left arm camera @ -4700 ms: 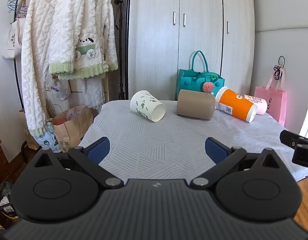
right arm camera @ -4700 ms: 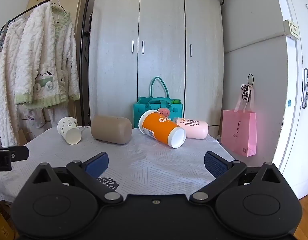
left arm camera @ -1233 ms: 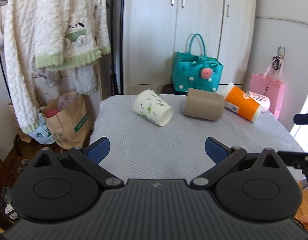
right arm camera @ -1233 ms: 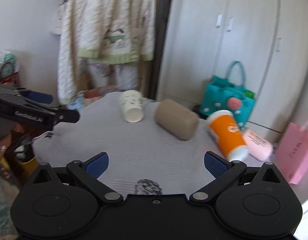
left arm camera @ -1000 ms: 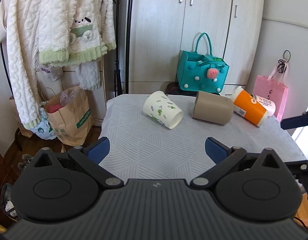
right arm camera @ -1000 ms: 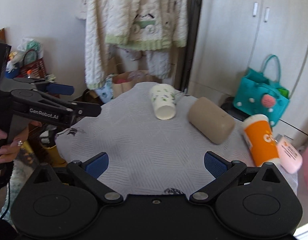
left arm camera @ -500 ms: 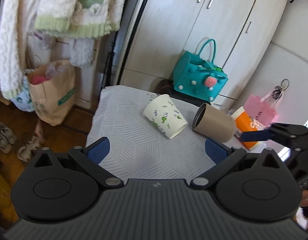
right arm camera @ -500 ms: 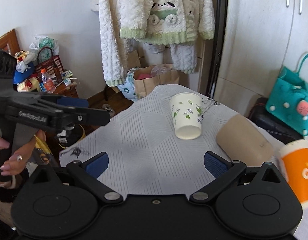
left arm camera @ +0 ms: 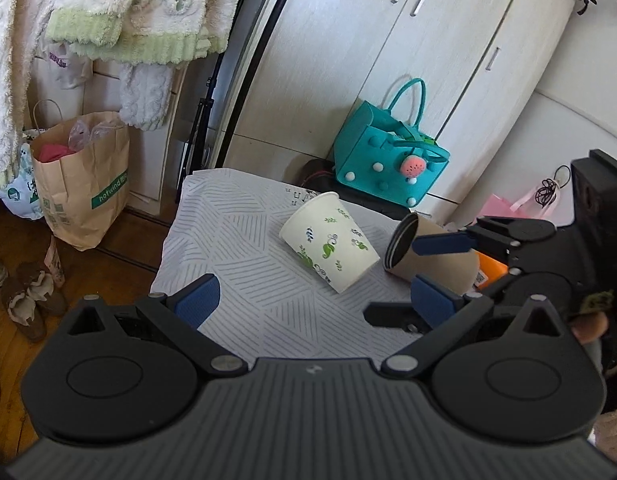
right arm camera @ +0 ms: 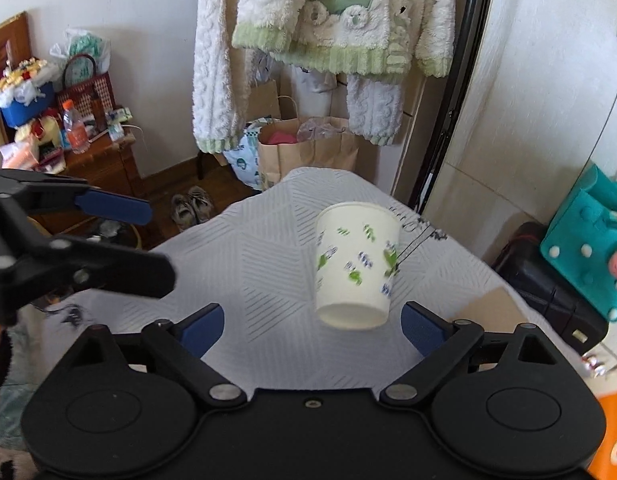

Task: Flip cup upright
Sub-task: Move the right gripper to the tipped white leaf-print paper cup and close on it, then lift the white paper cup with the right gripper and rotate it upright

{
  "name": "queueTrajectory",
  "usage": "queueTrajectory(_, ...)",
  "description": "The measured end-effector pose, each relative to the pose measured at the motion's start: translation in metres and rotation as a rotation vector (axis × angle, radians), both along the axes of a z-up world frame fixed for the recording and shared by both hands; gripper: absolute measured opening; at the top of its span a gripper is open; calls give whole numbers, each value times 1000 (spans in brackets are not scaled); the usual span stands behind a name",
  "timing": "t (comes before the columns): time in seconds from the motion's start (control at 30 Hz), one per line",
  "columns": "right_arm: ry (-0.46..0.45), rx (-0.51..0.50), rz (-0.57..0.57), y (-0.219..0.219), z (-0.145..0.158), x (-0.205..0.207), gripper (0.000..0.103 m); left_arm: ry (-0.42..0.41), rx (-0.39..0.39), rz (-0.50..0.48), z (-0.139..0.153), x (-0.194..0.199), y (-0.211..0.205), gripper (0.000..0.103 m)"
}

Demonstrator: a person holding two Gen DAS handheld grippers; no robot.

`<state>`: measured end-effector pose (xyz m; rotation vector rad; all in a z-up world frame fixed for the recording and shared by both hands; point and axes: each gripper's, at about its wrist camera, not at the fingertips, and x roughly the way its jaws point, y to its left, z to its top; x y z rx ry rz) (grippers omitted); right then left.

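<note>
A white paper cup with green leaf prints (left arm camera: 330, 242) lies on its side on the grey patterned tablecloth (left arm camera: 236, 248). In the right wrist view the cup (right arm camera: 354, 270) lies just ahead of my right gripper (right arm camera: 311, 330), its mouth toward the camera. My right gripper is open and empty, and it shows from the side in the left wrist view (left arm camera: 436, 268), right of the cup. My left gripper (left arm camera: 314, 298) is open and empty, above the table's near side; it also shows in the right wrist view (right arm camera: 120, 236) at left.
A brown cup (left arm camera: 428, 260) lies on its side right of the white cup, with an orange cup (left arm camera: 490, 270) behind it. A teal bag (left arm camera: 390, 160), a wardrobe (left arm camera: 388, 60), hanging fleece clothes (right arm camera: 328, 20) and paper bags (left arm camera: 78, 184) surround the table.
Both grippers have moved in toward the white cup and tilted down. The right gripper has come close to the cup's mouth side; both stay open.
</note>
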<state>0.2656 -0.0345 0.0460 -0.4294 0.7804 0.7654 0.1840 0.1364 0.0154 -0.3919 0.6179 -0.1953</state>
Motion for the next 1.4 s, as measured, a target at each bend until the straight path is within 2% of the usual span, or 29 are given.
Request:
queueTrajectory(0.13, 12, -20, 4, 9, -9, 18, 89, 25, -52, 37, -9, 9, 10, 103)
queueTrajectory(0.27, 10, -50, 10, 19, -18, 34, 88, 64, -108, 44, -23, 18, 16, 103)
queueTrajectory(0.37, 9, -80, 11, 25, -23, 40, 88, 72, -124, 42, -28, 23, 17, 103)
queueTrajectory(0.5, 15, -98, 18, 30, -31, 45, 81, 66, -146, 45, -31, 23, 18, 103)
queueTrajectory(0.6, -5, -112, 21, 33, -35, 46, 80, 58, -148, 52, -30, 21, 20, 103)
queueTrajectory(0.67, -21, -122, 14, 35, -37, 46, 76, 55, -151, 52, -30, 19, 22, 103)
queueTrajectory(0.73, -37, -137, 6, 37, -39, 45, 65, 56, -151, 52, -30, 17, 22, 103)
queueTrajectory(0.8, -46, -139, 6, 37, -38, 43, 64, 56, -151, 51, -30, 14, 22, 103)
queueTrajectory(1.07, -92, -126, 9, 31, -18, 19, 64, 38, -152, 44, -24, -3, 22, 103)
queueTrajectory(1.4, -106, -159, 12, -3, 10, -45, 64, 39, -138, -29, -7, -36, 0, 103)
